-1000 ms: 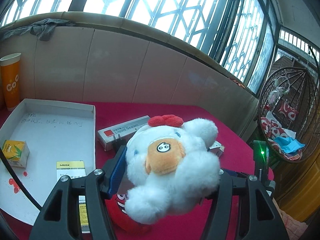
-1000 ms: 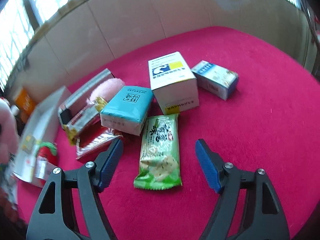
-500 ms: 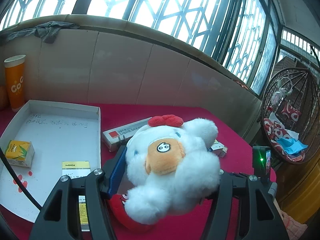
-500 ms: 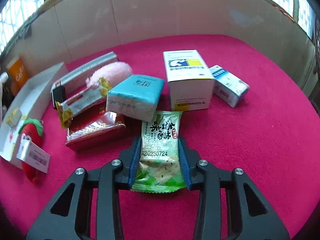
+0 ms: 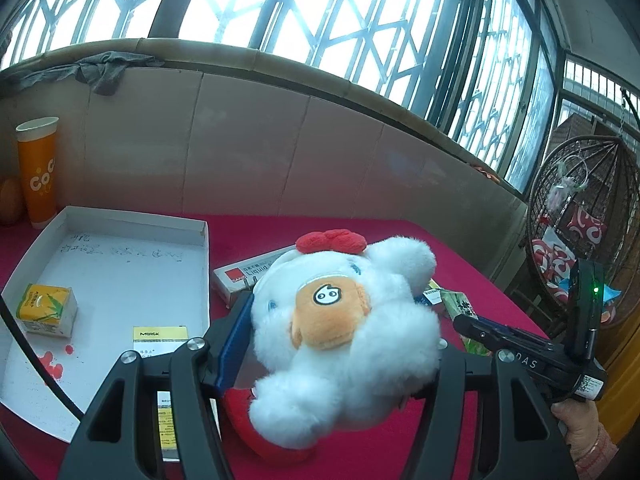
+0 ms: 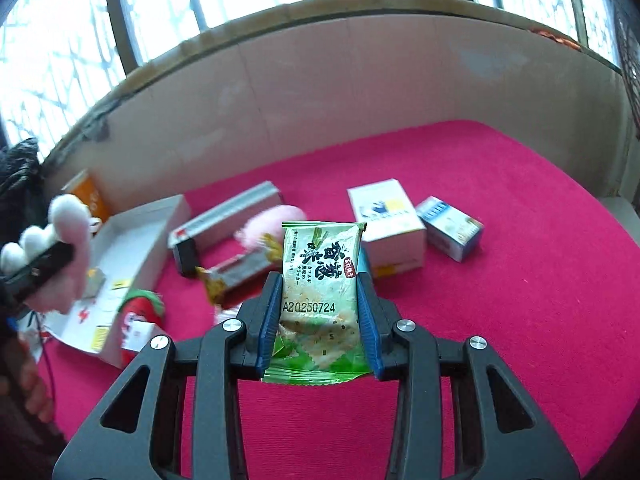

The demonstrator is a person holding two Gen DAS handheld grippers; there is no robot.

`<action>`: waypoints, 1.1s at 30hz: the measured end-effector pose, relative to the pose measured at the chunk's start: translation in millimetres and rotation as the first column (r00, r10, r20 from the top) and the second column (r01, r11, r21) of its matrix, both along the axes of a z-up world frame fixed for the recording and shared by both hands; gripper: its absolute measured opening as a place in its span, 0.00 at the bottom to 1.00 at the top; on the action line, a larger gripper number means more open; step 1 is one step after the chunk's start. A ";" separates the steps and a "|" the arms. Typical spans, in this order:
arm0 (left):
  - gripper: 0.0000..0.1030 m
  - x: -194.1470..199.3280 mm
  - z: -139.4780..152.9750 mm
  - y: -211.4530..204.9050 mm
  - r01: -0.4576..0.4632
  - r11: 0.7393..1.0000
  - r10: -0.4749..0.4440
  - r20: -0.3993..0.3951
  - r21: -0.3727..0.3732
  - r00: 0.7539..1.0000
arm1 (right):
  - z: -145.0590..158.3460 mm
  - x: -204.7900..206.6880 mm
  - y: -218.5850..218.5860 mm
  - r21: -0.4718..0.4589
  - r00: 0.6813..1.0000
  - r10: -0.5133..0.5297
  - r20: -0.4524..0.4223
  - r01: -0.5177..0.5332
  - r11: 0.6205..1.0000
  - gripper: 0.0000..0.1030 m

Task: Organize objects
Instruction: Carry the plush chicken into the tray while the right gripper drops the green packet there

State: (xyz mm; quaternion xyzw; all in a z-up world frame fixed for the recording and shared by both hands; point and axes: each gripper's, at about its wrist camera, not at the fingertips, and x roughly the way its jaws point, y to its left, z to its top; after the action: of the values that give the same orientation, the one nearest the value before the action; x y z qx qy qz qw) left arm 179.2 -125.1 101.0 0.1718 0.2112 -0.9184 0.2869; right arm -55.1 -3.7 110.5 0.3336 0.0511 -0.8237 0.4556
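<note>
Daylight poured through the barred windows (image 5: 320,20), which were blown out to near white in both views. The red tabletop (image 6: 520,240) was evenly lit, with only soft shadows. Fisheye distortion bent the wall (image 5: 280,140) and darkened the corners. The right-wrist view was smeared with blur at its left side, on the plush toy (image 6: 68,248).

Setting: a home, most likely an enclosed balcony or sunroom. Evidence: tall windows with diamond-pattern metal grilles (image 5: 320,20) running round the corner; a tiled half wall (image 5: 280,152) below them with a grey cloth (image 5: 104,72) draped over its ledge; a hanging wicker egg chair (image 5: 580,224) with red patterned cushions; a counter under a red fleecy cover (image 6: 520,240) strewn with snacks, small boxes and soft toys; an orange paper cup (image 5: 38,168).
</note>
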 end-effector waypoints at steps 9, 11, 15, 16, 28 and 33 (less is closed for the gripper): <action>0.60 20.2 2.7 -9.7 -0.049 0.999 0.049 -0.021 -0.012 0.999 | 15.1 23.6 -27.0 -0.007 0.997 0.082 -0.007 -0.082 0.997 0.35; 0.60 26.4 3.7 -13.6 -0.067 0.998 0.067 -0.027 -0.016 0.997 | 18.4 28.9 -33.0 -0.009 0.995 0.097 -0.017 -0.097 0.995 0.35; 0.60 38.3 4.7 -22.1 -0.102 0.995 0.102 -0.041 -0.017 0.994 | 25.6 38.0 -46.2 -0.014 0.991 0.129 -0.020 -0.129 0.992 0.35; 0.60 41.7 4.2 -25.2 -0.110 0.994 0.110 -0.044 -0.013 0.993 | 27.3 40.6 -50.0 -0.014 0.990 0.138 -0.022 -0.138 0.990 0.35; 0.60 75.1 0.8 -55.7 -0.190 0.982 0.189 -0.053 -0.012 0.981 | 40.0 79.1 -98.6 -0.005 0.965 0.262 -0.013 -0.262 0.965 0.35; 0.60 85.7 1.3 -69.1 -0.220 0.975 0.219 -0.046 -0.018 0.975 | 43.6 94.3 -121.6 0.000 0.951 0.309 -0.013 -0.309 0.951 0.35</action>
State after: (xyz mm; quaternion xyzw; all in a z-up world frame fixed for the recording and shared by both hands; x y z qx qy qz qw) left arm 264.9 -194.3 102.3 0.1237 0.2245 -0.8870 0.3840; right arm 39.1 -125.3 154.1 0.3156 0.1047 -0.7446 0.5788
